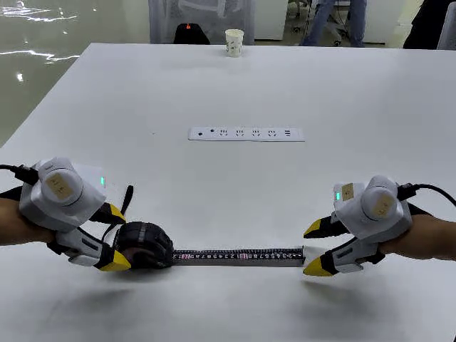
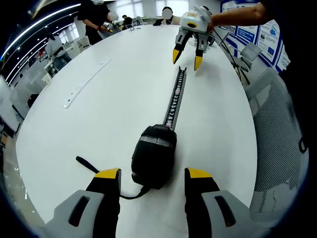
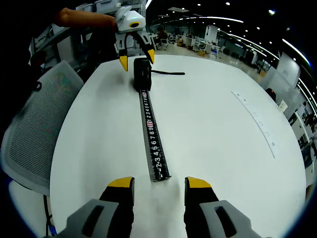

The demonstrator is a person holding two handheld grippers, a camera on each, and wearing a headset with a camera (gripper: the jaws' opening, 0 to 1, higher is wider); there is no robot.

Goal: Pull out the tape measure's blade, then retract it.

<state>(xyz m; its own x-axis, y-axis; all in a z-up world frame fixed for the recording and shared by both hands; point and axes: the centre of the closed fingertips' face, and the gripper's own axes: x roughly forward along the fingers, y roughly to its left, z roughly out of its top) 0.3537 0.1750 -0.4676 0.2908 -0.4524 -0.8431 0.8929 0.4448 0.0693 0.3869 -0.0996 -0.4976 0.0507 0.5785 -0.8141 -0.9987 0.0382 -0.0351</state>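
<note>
Your right gripper (image 1: 312,249): fingers spread, blade (image 1: 239,255) tip just ahead, unpinched. Your left gripper (image 1: 117,237): fingers spread, flanking tape measure case (image 1: 144,244), likely to steady it. Blade lies extended flat on surface (image 1: 235,92); retraction not yet done.

The tape measure (image 1: 144,244) lies on the white table (image 1: 214,85), with its blade (image 1: 239,255) out flat toward the right gripper (image 1: 312,249) — jaws apart, tips just beside the blade's end. The left gripper (image 1: 119,237) straddles the tape measure, jaws spread. Farther back — a power strip (image 1: 246,134) and a cup (image 1: 234,42).
</note>
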